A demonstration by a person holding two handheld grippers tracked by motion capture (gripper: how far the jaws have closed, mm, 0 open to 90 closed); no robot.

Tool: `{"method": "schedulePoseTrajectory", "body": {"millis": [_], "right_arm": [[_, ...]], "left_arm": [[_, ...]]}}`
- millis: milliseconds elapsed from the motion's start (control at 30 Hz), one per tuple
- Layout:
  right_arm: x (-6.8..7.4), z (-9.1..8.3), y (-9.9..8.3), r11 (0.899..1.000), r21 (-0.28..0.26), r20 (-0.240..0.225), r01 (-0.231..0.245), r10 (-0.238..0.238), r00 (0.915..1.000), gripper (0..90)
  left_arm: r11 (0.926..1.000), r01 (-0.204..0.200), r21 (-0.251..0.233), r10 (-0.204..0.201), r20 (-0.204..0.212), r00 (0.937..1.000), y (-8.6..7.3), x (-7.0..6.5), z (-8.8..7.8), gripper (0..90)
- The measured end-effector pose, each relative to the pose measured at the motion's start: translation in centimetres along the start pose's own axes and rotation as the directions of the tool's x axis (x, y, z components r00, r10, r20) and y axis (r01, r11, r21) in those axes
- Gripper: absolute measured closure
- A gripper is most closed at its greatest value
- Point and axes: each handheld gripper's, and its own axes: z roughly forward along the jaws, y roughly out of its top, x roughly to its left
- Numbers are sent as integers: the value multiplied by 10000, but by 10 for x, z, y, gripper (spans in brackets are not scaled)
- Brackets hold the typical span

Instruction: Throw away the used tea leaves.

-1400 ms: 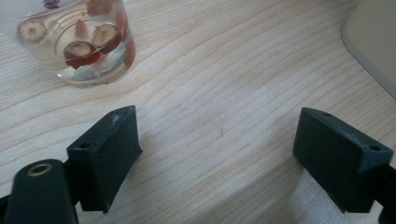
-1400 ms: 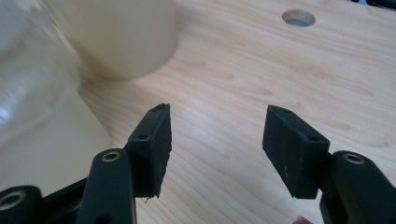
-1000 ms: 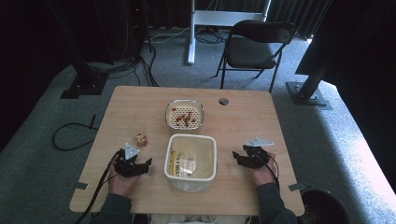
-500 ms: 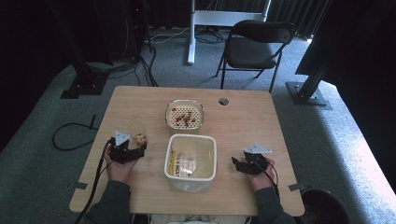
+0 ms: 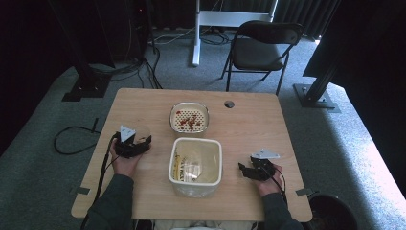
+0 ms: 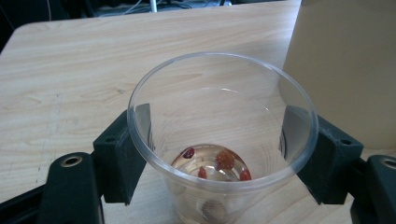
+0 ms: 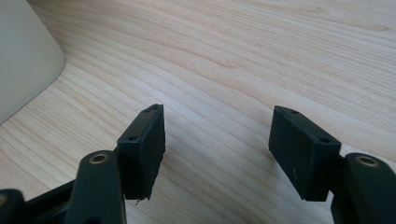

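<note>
Left gripper: closed on a clear plastic cup, one black pad against each side of its wall; its jaws have just been closing, with the cup between them.
Cup: upright on the table near the left edge, a few small red berries lying on its bottom.
Right gripper: jaws wide apart over bare wood, nothing between them, resting near the table's right edge toward the near corner.
White tub: middle of the table toward the near edge, between the two grippers.
White perforated dish: just behind the tub, red pieces scattered in it.
</note>
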Motion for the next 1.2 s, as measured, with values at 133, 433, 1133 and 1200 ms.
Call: {"method": "schedulePoseTrajectory", "body": {"millis": [133, 433, 1133, 1200], "right_arm": [[0, 0, -1, 10000, 12, 0, 1, -1, 10000, 356], [-1, 1, -2, 9999, 102, 3, 22, -22, 10000, 359], [0, 2, -3, 9999, -15, 117, 137, -137, 9998, 364], [0, 3, -3, 9999, -15, 118, 134, -134, 9998, 364]], "left_arm": [[9998, -138, -149, 137, -66, 9999, -2, -2, 0, 273], [9984, -188, -537, 182, -117, 9998, -7, -2, -2, 295], [9915, -507, -1195, 572, 521, 9970, 29, -15, -14, 332], [9915, -507, -1195, 572, 521, 9970, 29, -15, -14, 332]]}}
